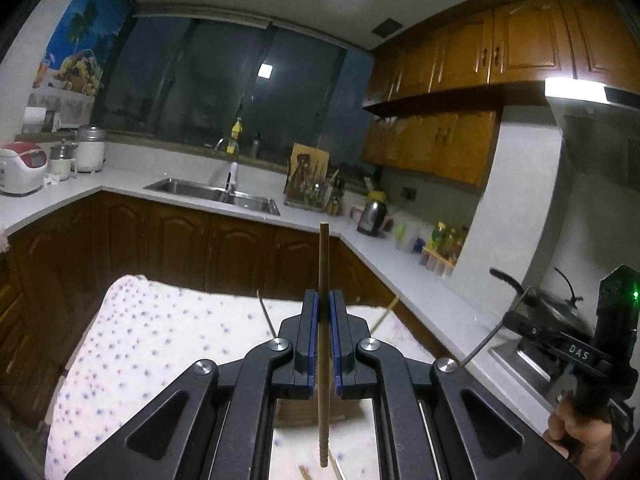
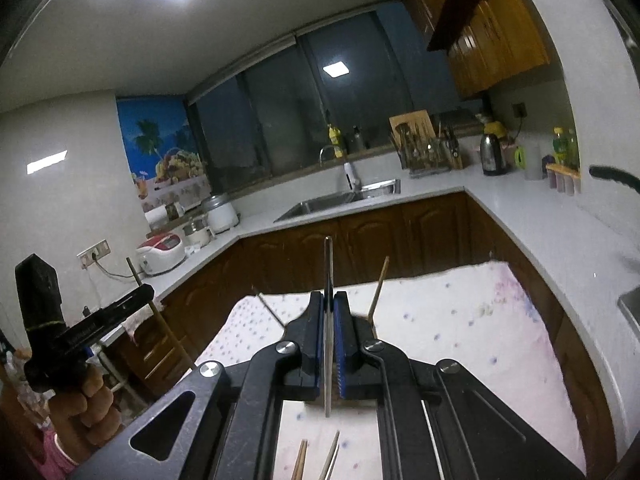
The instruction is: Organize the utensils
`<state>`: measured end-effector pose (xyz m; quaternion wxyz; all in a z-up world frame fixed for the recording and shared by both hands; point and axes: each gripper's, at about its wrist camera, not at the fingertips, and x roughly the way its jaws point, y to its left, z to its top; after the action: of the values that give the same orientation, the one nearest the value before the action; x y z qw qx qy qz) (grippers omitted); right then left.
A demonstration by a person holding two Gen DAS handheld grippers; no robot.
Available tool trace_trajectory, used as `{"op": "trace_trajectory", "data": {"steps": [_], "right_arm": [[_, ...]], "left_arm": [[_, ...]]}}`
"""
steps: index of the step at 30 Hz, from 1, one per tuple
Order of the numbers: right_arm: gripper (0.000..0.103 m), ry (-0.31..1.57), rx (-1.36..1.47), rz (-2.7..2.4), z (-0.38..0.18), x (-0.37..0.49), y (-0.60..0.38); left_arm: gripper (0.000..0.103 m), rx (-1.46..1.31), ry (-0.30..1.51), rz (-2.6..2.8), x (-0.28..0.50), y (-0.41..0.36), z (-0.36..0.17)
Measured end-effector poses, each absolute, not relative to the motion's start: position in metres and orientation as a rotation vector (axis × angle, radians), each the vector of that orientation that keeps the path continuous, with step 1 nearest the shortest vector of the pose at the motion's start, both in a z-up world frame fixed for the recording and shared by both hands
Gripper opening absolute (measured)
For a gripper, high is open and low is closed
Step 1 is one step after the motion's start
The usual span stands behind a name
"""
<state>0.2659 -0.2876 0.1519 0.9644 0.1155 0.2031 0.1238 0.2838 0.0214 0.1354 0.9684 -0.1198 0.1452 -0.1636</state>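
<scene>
I had a wooden chopstick (image 1: 323, 320) pinched upright in the left gripper (image 1: 323, 312), its blue-padded fingers (image 1: 311, 332) pressed onto the shaft approx. mid-length; the ridged tip hung below the fingers, the blunt end stuck up above them. The right gripper (image 2: 329, 312) held a metal chopstick (image 2: 328, 320) the same way, fingers (image 2: 318, 332) closed tight on it, rod vertical w/ both ends poking out. Both sticks sat in the air over a tabletop under a white dotted cloth (image 1: 160, 340), not touching it.

On the cloth just below the grippers lay more utensils: a pair of wooden chopsticks (image 2: 300, 460) and a metal one (image 2: 331, 456) beside them, close but apart. Behind the fingers, other stick ends poked up at angles – a thin metal one (image 1: 266, 314) on the left and a wooden one (image 2: 379, 288) on the right; I couldn't tell what they stood in.

From the left wrist cam I saw the right gripper off to the right w/ its metal stick slanting out; from the right wrist cam, the left gripper sat far left in the person's hand (image 2: 86, 400).

Further out: a sink (image 1: 212, 192), a utensil rack (image 1: 316, 192) and a kettle (image 1: 372, 216) on the far worktop.
</scene>
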Motion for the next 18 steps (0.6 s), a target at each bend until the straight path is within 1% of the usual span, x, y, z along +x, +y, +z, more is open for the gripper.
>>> {"op": "trace_trajectory", "data": {"steps": [5,9,13,18], "right_arm": [[0.005,0.372,0.219,0.246,0.167,0.291,-0.288],[0.005,0.371,0.213,0.238,0.167,0.317,-0.287],[0.005,0.395,0.223,0.228,0.154,0.343,-0.287],[0.005,0.444,0.276,0.229,0.121,0.369,-0.294]], "left_arm": [[0.004,-0.258,0.24,-0.313,0.312,0.018,0.137],[0.004,-0.266,0.2,-0.281,0.336,0.011,0.132],[0.004,-0.258,0.177,-0.23,0.361,0.001,0.114],[0.004,-0.292,0.183,-0.171,0.386,-0.015,0.074]]}}
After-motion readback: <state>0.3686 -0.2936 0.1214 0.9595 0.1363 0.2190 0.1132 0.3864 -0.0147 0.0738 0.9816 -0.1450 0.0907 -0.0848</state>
